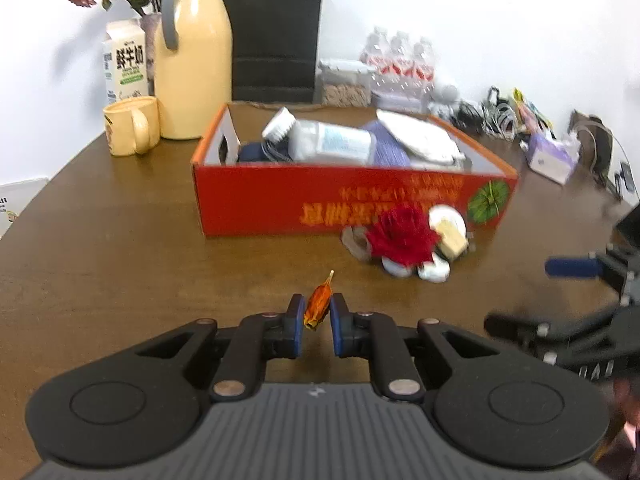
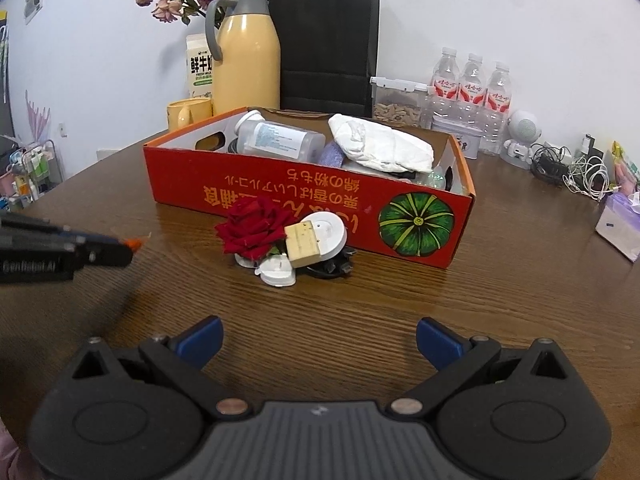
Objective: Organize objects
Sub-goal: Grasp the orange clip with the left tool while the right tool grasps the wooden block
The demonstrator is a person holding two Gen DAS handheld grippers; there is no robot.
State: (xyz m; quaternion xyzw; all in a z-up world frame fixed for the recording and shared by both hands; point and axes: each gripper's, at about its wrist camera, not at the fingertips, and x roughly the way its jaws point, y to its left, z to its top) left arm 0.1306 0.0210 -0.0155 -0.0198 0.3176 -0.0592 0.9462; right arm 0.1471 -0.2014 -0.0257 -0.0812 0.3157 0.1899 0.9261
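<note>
Left hand-held gripper (image 1: pixel 318 316) clamps a small orange wrapped piece (image 1: pixel 317 306) just above the bench (image 1: pixel 120 240). Right hand-held gripper (image 2: pixel 320 340) spread wide, empty.

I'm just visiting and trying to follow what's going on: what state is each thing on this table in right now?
Left gripper: jaws shut on the small orange wrapped item.
Right gripper: jaws wide open, nothing between them.
Red box: open-topped, already holding a clear bottle on its side and a white bundle.
Red rose: lying on the table beside the box, not yet packed.
Yellow jug: upright, lid on.
Water bottles: upright, capped.
</note>
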